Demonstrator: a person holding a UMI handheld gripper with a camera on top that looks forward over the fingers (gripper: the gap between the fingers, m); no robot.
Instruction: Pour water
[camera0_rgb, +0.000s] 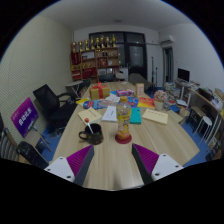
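A clear bottle (123, 119) with an orange-red cap and yellowish contents stands upright on the wooden table (110, 160), ahead of my fingers. A dark mug (92, 133) with something sticking out of it stands just left of the bottle. My gripper (112, 163) is open and empty, held back from both, with bare table between the purple-padded fingers (76, 160).
Beyond the bottle the table holds papers, books, coloured boxes and toys (125, 100). A black office chair (52, 103) stands at the left, with a purple sign (24, 116) near it. Shelves (95, 60) line the back wall. Desks with monitors (185, 78) are at the right.
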